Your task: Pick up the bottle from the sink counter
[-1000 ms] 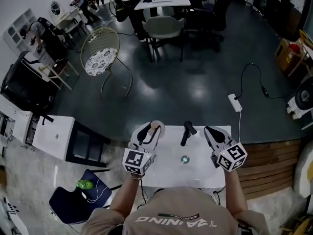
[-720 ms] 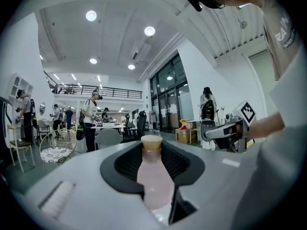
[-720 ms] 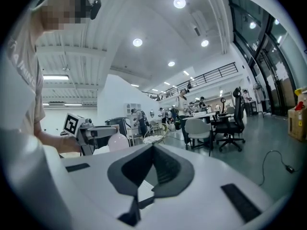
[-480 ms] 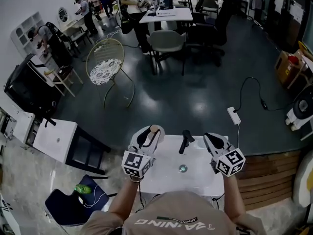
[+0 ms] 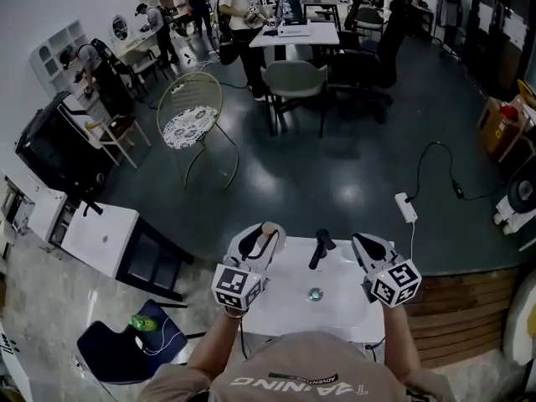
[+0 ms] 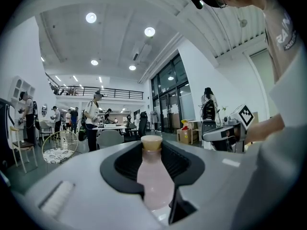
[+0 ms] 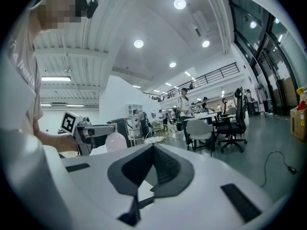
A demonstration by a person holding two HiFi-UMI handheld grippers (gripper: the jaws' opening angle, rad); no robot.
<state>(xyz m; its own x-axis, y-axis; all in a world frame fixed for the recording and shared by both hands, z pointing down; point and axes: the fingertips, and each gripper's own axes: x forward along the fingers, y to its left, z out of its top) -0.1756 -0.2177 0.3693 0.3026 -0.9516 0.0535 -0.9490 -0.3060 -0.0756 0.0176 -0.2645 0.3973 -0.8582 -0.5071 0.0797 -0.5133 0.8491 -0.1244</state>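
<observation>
The left gripper (image 6: 152,150) stands wide, clamped on the pale pink, tan-capped plastic bottle (image 6: 154,183) upright between its jaws — likely light, slick and slightly squashy, best held mid-body — while the right gripper (image 7: 152,152) is closed and empty.

Gold wire chair (image 5: 191,124) on dark floor (image 5: 335,166), grey chair (image 5: 295,80) beside white table (image 5: 293,33), white power strip (image 5: 405,207) nearer.
</observation>
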